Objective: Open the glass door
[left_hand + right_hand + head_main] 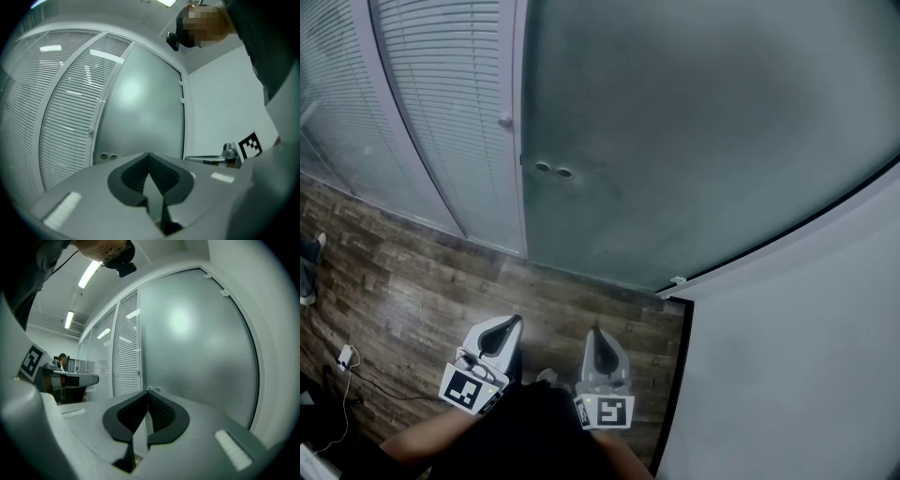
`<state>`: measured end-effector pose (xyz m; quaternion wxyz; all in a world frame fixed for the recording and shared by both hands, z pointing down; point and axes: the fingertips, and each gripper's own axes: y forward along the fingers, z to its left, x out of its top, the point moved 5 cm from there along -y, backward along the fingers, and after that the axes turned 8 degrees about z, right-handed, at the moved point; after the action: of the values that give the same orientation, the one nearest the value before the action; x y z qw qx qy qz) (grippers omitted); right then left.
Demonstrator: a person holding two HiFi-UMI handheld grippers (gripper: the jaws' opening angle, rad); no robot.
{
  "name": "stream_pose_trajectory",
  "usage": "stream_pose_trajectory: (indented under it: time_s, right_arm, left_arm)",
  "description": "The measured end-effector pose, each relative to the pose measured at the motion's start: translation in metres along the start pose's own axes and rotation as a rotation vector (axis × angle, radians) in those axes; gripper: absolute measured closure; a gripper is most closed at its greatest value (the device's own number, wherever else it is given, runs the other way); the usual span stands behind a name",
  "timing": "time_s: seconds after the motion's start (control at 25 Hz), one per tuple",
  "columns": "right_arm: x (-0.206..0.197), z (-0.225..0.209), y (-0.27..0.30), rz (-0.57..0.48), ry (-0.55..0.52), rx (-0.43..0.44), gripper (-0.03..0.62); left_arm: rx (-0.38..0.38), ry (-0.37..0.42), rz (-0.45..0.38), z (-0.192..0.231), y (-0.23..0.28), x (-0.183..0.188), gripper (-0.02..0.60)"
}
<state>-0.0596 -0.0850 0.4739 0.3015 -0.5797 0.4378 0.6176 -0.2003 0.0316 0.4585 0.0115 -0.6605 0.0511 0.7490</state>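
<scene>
1. Nearest the camera: left gripper (514, 321) and right gripper (596, 330), held low over the wood floor (412, 281), both aimed at the door and well apart from it.
2. Fingers: pressed together on both grippers, with nothing between them.
3. Glass door (694, 141): frosted, standing ahead between the slatted-blind panel (441, 94) and the white wall (797, 356). It looks closed, with its left edge against the frame.
4. Two round fittings (553, 171) sit near the door's left edge. No handle can be made out.
5. Progress, as judged: not begun. Approach, contact and swinging the door all remain.
6. Writing: none is legible. The only printing is the square markers (609, 411) on the gripper cubes.
</scene>
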Motion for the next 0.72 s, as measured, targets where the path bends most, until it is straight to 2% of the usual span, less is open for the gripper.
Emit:
stream_pose_trajectory:
  time_s: [0.16,0.44,0.6,0.72]
  right_arm:
    - [0.009,0.003,0.027,0.026,-0.038,-0.005,0.592]
    - [0.014,0.008,0.104,0.076,-0.040,-0.027,0.585]
    - [0.017,0.010,0.144,0.081,-0.054,-0.074,0.577]
    - [0.016,0.005,0.183,0.098,-0.045,-0.099,0.566]
  left_arm:
    - [-0.025,0.001,0.017,0.023,0.011,0.010,0.583]
    - [-0.061,0.008,-0.020,0.080,0.039,0.026,0.583]
    - [-0.078,-0.009,-0.025,0.115,0.046,0.026,0.583]
    - [-0.061,-0.014,-0.017,0.147,0.054,0.023,0.583]
